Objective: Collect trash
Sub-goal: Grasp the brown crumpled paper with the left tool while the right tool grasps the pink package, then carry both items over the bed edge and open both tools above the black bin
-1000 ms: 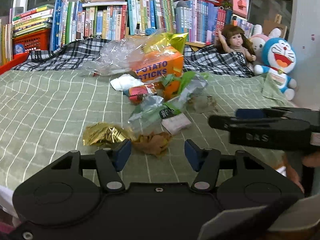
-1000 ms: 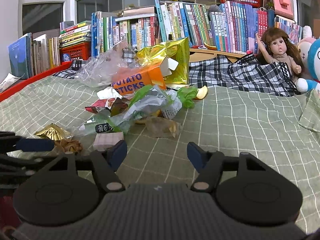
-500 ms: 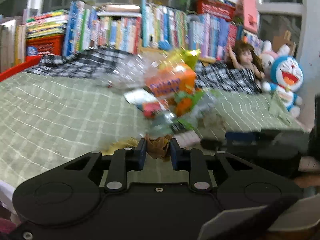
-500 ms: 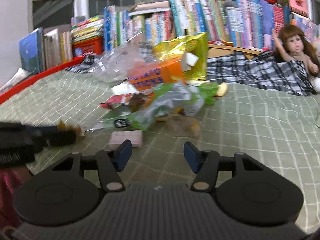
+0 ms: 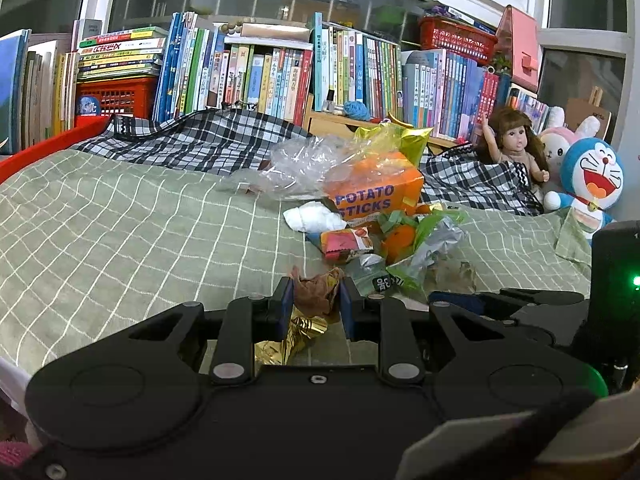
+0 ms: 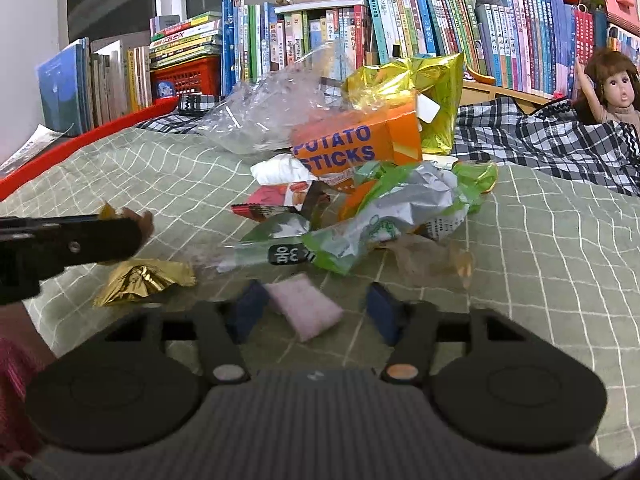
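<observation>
1. Gripping item: left gripper [image 5: 313, 304], jaws clenched on a crumpled brown wrapper [image 5: 314, 290], lifted just clear of the bed [image 5: 120, 232].
2. Item below: gold foil wrapper [image 6: 140, 280], lying on the bed directly under the left jaws; whether it hangs from the brown wrapper or lies loose cannot be told.
3. Second tool: right gripper [image 6: 316, 312], jaws released and spread, low over the bed, one on each side of a small pink packet [image 6: 306, 310]. Packet lies flat between them, touching neither.
4. Near stock, just beyond both jaws: green-and-silver snack bag [image 6: 360, 232] with a black label, a clear brownish wrapper [image 6: 428, 256] beside it, a red snack packet [image 5: 346, 242].
5. Middle stock: white crumpled tissue [image 5: 316, 216], orange carton marked POTATO STICKS [image 5: 374, 194], clear plastic bag [image 6: 272, 116], yellow-green foil bag [image 6: 416, 88]. All heaped together, touching or overlapping.
6. Surroundings, not trash: plaid blanket [image 5: 192, 144], doll [image 5: 516, 144], blue plush toy [image 5: 592, 176], rows of books [image 5: 260, 76]. No bin or bag for the trash appears in either view.
7. Step in hand, by judgement: first pieces being picked off the near edge of the heap; most of the pile is untouched.
8. Next move calls for: closing the right jaws squarely on the pink packet, pressing lightly since it is thin and soft, then carrying both pieces off to a container.
</observation>
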A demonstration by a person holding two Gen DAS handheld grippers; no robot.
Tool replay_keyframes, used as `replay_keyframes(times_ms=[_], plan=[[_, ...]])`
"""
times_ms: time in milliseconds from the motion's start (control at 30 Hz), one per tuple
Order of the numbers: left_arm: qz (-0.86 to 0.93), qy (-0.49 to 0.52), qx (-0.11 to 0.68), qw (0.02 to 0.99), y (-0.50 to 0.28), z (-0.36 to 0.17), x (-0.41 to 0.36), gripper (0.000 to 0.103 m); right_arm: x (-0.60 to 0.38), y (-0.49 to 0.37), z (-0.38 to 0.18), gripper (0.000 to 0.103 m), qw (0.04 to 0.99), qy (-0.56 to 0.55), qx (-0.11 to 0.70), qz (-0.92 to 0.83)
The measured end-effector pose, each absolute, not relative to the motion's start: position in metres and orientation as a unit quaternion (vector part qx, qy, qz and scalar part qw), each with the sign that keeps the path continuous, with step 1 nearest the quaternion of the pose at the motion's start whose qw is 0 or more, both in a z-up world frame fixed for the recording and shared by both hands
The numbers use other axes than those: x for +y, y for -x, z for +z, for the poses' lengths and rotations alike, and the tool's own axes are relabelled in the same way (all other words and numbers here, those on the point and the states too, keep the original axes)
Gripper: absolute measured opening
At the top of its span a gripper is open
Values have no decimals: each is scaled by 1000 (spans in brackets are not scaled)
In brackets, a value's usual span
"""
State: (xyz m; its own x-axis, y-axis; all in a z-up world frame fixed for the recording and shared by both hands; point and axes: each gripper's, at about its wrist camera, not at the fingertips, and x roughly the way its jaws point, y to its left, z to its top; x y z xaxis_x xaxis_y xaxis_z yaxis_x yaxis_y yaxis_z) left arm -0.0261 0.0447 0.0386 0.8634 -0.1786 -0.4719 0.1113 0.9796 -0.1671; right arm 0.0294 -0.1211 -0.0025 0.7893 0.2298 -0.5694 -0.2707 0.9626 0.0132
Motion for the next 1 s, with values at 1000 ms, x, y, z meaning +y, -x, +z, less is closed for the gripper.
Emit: replay_keyframes(times_ms=[1000], plan=[[-154, 43, 305, 939, 118, 22, 19, 23, -167, 101, -5, 28, 938, -44, 319, 132]])
